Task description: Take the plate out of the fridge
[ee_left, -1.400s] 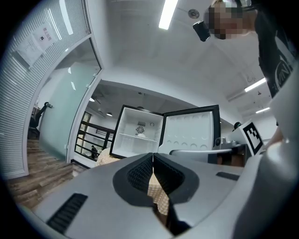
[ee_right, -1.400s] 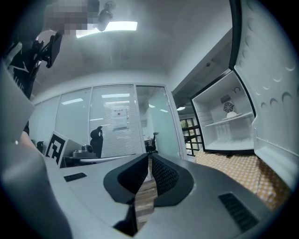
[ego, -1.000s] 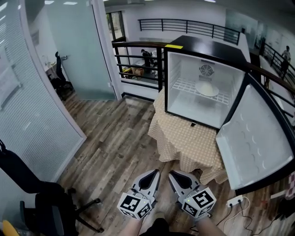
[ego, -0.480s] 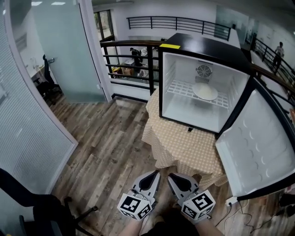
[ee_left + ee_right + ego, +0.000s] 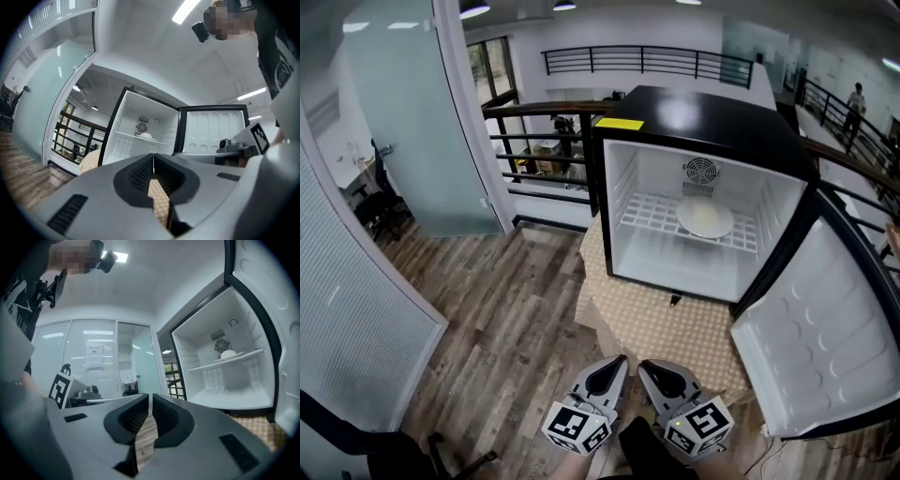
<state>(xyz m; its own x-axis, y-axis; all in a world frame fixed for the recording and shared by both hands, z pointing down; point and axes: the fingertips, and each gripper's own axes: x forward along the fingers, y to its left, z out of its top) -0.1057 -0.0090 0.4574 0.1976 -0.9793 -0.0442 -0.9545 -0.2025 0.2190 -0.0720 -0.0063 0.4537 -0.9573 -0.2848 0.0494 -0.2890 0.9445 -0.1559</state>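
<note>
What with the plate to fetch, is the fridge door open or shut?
Open: the door stands wide to the right, baring the plate on the fridge's rack.

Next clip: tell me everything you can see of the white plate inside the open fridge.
The round white plate is shallow and smooth, like ceramic or plastic, and looks empty. It lies flat on the white wire shelf of the black mini fridge, towards the back and right of centre, just below the round fan grille. The fridge's door stands wide open, so the plate is in plain view. Nothing but the shelf touches it.
</note>
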